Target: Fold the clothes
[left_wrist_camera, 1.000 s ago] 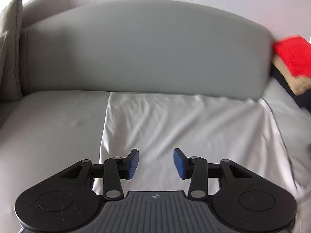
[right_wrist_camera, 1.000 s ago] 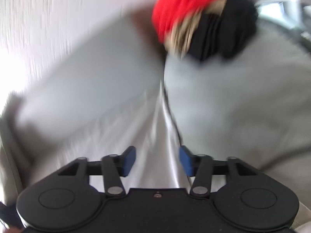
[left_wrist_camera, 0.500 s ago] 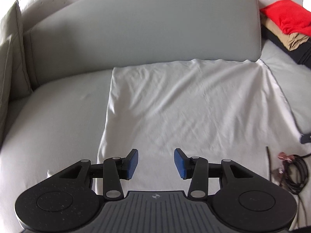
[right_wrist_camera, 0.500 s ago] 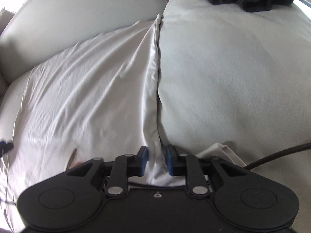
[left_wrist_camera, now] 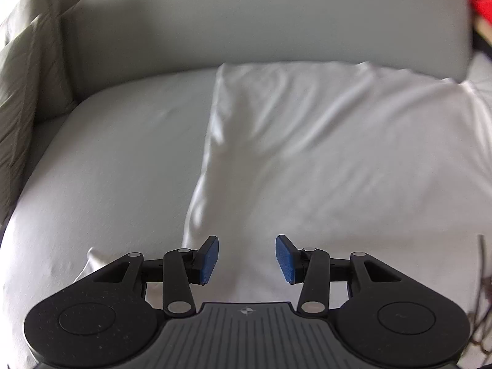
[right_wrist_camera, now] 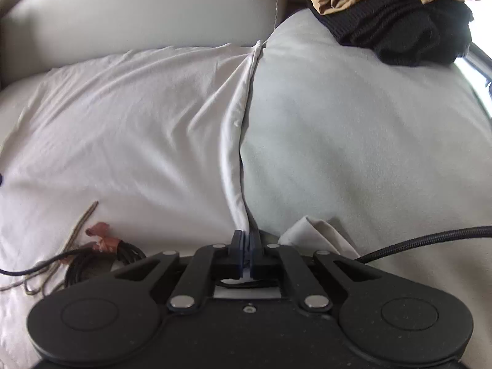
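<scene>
In the left wrist view, the left gripper (left_wrist_camera: 247, 259) is hovering with its blue pads wide apart and nothing between them. The white cloth (left_wrist_camera: 323, 160) is lying spread on the sofa seat (left_wrist_camera: 107, 169), just ahead of and under this gripper, with its left edge running away in front of the left pad. The sofa back (left_wrist_camera: 261, 21) is standing far ahead.

In the right wrist view, the right gripper (right_wrist_camera: 245, 253) is pinching its pads tight on the right edge of the white cloth (right_wrist_camera: 123, 117). That edge is bunching into a ridge that runs straight ahead of the gripper. A pile of clothes (right_wrist_camera: 393, 12), red, tan and black, is sitting far ahead and to the right. A black cable (right_wrist_camera: 430, 240) is passing close on the right, and a coil of cord (right_wrist_camera: 101, 258) is lying close on the left.

The thin edge could slip out of the pinch if it gets pulled hard. The cord could snag the cloth.

Only the right view shows the pinch, the pile and the cable. Only the left view shows the cloth's free left edge.
</scene>
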Action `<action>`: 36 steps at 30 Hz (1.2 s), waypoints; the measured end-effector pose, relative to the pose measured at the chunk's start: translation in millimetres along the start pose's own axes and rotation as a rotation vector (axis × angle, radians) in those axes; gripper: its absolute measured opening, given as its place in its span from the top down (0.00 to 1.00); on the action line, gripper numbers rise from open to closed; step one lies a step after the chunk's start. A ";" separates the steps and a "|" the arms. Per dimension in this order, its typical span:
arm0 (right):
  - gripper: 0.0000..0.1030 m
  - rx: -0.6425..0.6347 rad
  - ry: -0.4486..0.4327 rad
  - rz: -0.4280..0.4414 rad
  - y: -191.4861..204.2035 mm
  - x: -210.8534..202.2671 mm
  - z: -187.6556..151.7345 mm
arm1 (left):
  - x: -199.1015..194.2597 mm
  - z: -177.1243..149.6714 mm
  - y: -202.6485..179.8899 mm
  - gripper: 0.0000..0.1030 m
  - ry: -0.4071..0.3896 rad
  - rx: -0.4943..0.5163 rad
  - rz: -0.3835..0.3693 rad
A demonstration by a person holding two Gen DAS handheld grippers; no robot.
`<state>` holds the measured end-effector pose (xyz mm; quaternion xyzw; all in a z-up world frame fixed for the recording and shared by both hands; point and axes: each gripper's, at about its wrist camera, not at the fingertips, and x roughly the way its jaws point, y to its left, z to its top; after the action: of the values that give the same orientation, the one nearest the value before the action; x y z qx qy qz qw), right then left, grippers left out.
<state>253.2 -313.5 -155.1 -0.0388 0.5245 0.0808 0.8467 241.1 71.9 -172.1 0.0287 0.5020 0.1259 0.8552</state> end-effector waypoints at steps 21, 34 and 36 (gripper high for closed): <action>1.00 0.275 -0.064 0.052 -9.8 32.3 12.5 | 42.1 0.1 35.8 0.82 -0.035 -0.060 0.253; 0.80 0.346 -0.290 0.288 4.2 17.4 46.0 | -1.0 24.9 35.4 0.80 -0.243 -0.091 -0.218; 0.80 0.347 -0.271 0.369 13.1 30.3 57.4 | 1.7 36.4 5.5 0.80 -0.278 -0.017 -0.308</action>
<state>314.7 -289.0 -156.3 0.2138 0.4108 0.1472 0.8740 272.5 80.5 -154.6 -0.0388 0.3763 -0.0073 0.9257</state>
